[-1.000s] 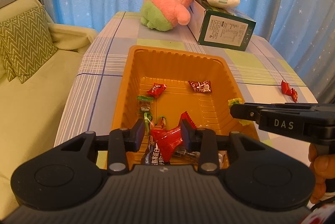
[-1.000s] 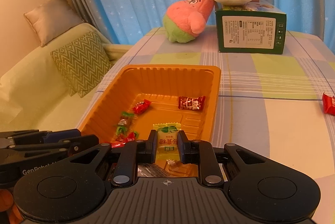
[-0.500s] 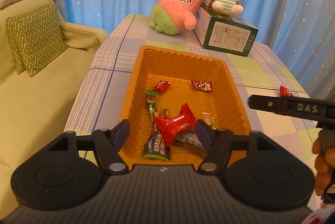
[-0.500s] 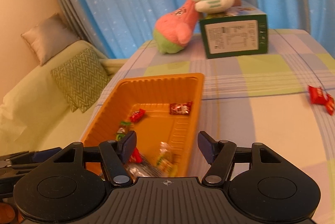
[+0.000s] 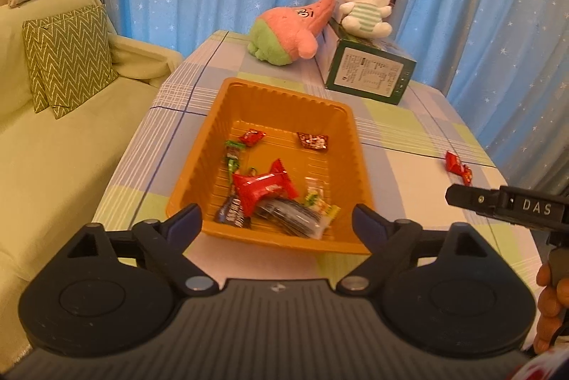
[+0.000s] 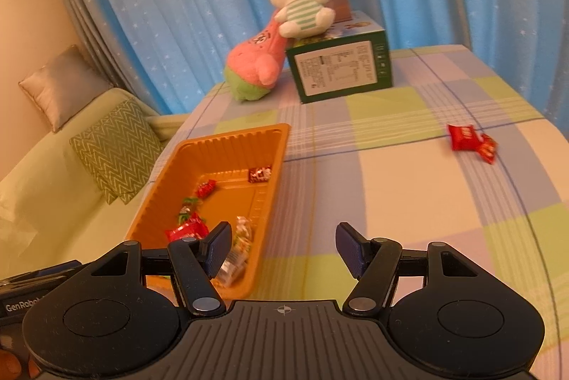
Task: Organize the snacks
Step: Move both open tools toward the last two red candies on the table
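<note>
An orange tray (image 5: 199, 159) (image 6: 231, 138) on the checked tablecloth holds several wrapped snacks. Among them are a big red packet (image 5: 263, 188), a yellow-green packet (image 5: 320, 202) and a dark packet (image 5: 234, 213). My left gripper (image 5: 275, 220) hovers above the tray's near end. Its jaws are opening wide and nothing is between them. My right gripper (image 6: 282, 237) is open and empty over the cloth, just right of the tray. Two red packets (image 6: 469, 138) (image 5: 457, 165) lie on the cloth far to the right.
A pink-and-green plush (image 5: 288, 35) and a white rabbit plush (image 5: 362, 6) on a green box (image 5: 370, 76) stand at the table's far end before a blue curtain. A green sofa with a zigzag cushion (image 5: 67, 60) runs along the table's left edge.
The left gripper let go of the red packet and the right let go of the yellow-green one; both now lie in the tray. Both grippers opened and drew back upward, the right swinging rightward.
</note>
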